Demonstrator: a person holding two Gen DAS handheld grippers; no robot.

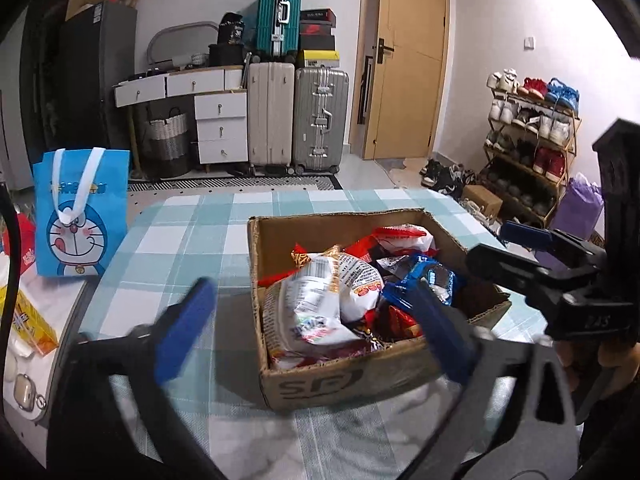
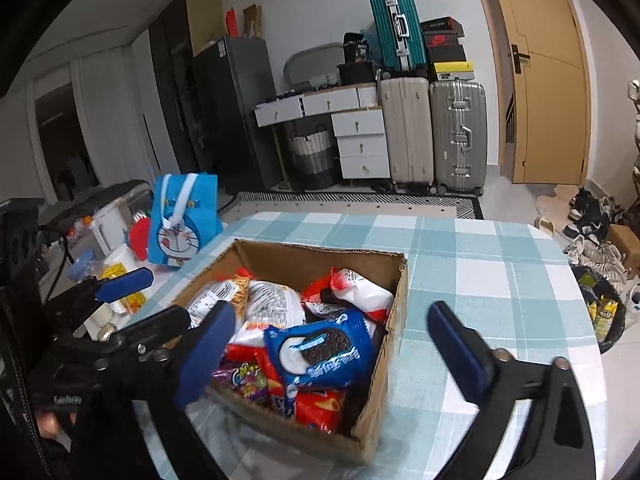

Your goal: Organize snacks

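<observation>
Left wrist view: left claw [image 1: 316, 320] spread wide, its blue fingers [image 1: 186, 330] either side of the near part of the cardboard box [image 1: 320, 384], holding nothing.
Right wrist view: right claw [image 2: 332, 354] spread wide, nothing held; one finger sits over the box's near left corner, the other over the counter [image 2: 500, 280] to the right of the box.
Box: open-topped, on the checked counter, near its middle.
Snacks: piled inside the box; a blue cookie packet [image 2: 320, 350] lies on top towards the near right, white packets [image 1: 328, 292] and red packets [image 2: 320, 404] around it.
Blue cartoon bag [image 1: 82, 210]: upright, well left of the box.
Background: suitcases [image 1: 298, 116] and a white drawer unit [image 1: 220, 128] along the far wall.
</observation>
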